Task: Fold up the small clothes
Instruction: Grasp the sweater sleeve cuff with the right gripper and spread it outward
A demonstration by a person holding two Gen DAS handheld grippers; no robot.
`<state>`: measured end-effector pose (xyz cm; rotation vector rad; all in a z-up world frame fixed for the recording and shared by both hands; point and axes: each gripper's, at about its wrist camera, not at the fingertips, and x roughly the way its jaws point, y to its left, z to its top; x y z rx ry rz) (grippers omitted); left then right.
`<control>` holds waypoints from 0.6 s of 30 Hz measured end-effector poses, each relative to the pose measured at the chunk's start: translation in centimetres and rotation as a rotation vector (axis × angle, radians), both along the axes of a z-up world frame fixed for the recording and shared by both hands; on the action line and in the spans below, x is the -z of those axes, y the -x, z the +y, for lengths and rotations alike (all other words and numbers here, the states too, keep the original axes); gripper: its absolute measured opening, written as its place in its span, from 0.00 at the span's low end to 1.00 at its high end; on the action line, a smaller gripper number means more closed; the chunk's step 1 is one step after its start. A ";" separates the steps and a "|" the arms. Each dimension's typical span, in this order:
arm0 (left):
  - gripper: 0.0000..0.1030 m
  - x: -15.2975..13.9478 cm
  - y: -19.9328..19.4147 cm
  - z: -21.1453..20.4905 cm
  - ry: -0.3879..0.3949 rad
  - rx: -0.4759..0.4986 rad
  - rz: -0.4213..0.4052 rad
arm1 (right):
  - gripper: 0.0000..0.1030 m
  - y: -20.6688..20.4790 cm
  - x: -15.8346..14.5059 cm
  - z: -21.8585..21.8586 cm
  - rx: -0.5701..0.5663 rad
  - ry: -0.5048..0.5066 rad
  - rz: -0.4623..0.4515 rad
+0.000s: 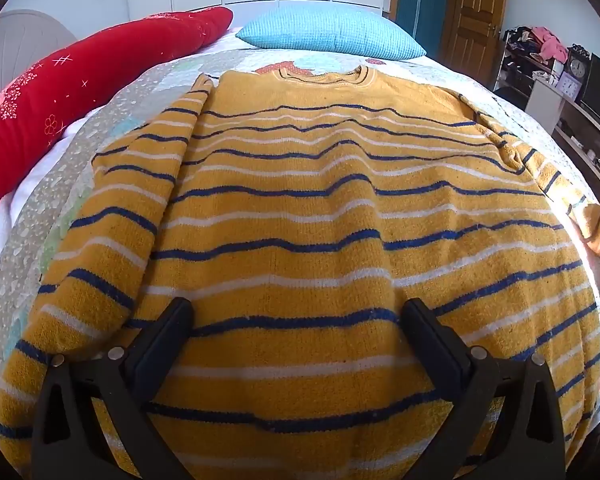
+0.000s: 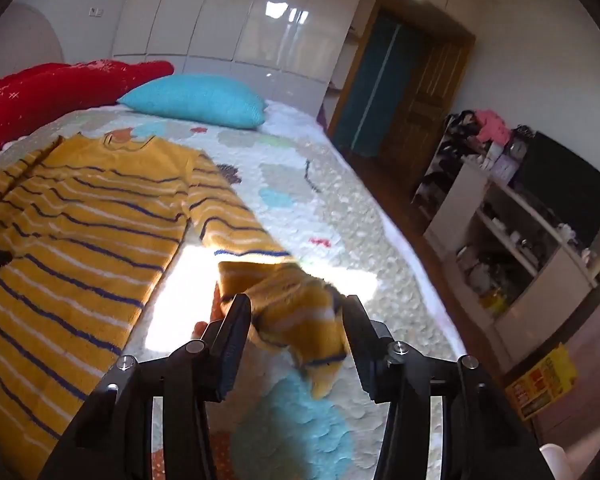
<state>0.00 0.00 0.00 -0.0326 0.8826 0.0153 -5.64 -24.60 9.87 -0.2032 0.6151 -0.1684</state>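
Bed (image 1: pixel 80 152) under a quilted patchwork cover is serving as the folding surface. Red bolster (image 1: pixel 60 92) and blue pillow (image 1: pixel 328 36) are lying at the head end, well apart from the work.

Striped sweater (image 1: pixel 300 208), mustard with navy and white bands, is lying flat on the cover, collar pointing toward the pillow, hem nearest the cameras. Laid out like this, probably so the sleeves can be brought in over the body first.

Left sleeve (image 1: pixel 112 216) is already lying alongside the body and partly overlapping its edge. Right sleeve (image 2: pixel 236 216) is angling out from the shoulder across the cover, its cuff end (image 2: pixel 300 320) lifted off the quilt.

Right gripper (image 2: pixel 296 312) is holding that cuff: fabric is bunching between the two fingers, both pads touching cloth, jaws partly closed around it. Image is blurring here, so how firmly it is pinching I cannot tell. Judging by the hold, this is the grip for swinging the sleeve inward across the chest.

Left gripper (image 1: pixel 296 312) is hovering over the lower body of the sweater, near the hem, jaws spread wide with nothing between them but the cloth below. Whether the fingertips are touching the knit cannot be told. Likely placed there to pin the body during the fold.
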 end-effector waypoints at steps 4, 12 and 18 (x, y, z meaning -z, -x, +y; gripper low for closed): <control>1.00 -0.1 0.0 0.1 0.001 0.001 0.001 | 0.63 2.2 -2.6 -1.0 0.058 -0.048 -0.143; 1.00 -0.1 -0.1 0.0 -0.001 0.001 0.001 | 0.50 -5.8 2.5 3.2 -0.262 -0.008 0.104; 1.00 -0.1 -0.1 0.0 0.002 0.000 0.000 | 0.06 -12.6 5.4 0.7 -0.298 -0.133 0.250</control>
